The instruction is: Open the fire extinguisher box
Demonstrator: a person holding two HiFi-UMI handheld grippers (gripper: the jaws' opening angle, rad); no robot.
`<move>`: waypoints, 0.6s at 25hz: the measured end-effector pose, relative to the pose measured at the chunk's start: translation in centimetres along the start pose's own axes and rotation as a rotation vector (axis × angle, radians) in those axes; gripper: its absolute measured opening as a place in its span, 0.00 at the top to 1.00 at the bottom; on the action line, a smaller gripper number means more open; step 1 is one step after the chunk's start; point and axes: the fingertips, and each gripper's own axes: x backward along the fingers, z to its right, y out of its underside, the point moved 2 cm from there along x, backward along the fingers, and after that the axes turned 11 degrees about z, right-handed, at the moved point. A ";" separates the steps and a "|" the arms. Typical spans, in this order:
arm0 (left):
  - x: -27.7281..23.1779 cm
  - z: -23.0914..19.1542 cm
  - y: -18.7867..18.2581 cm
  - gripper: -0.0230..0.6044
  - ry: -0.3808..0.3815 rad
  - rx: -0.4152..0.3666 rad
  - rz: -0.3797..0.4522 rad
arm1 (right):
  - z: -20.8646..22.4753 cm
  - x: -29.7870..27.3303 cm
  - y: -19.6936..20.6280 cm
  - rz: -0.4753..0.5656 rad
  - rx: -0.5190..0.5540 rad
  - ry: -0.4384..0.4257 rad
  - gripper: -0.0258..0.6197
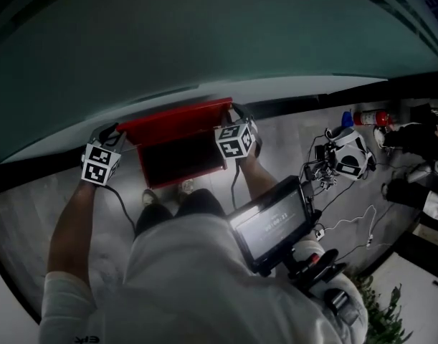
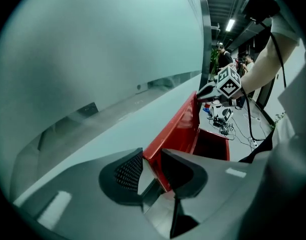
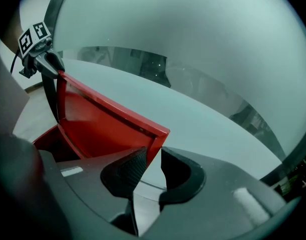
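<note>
Red sheet-metal lid point(image 1: 177, 120), raised above the fire extinguisher box point(image 1: 183, 178), is clamped at its upper corners by left gripper point(image 2: 151, 159) and right gripper point(image 3: 154, 156); judged stiff, light, slick.

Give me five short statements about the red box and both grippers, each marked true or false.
1. The red box has its lid raised. True.
2. The left gripper is empty. False: its jaws clamp the lid's edge.
3. The right gripper has the lid's other corner between its jaws. True.
4. The fire extinguisher stands inside the box. False: it lies on the floor off to the right.
5. The box stands at the foot of a frosted glass wall. True.
</note>
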 end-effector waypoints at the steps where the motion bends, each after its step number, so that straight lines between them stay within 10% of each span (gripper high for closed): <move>1: -0.2 -0.1 0.1 0.81 -0.005 0.006 -0.002 | 0.0 -0.2 0.1 0.000 -0.001 -0.005 0.81; 15: -2.5 -1.6 0.1 0.81 -0.076 0.064 -0.017 | 0.4 -3.0 0.2 -0.018 -0.018 -0.038 0.81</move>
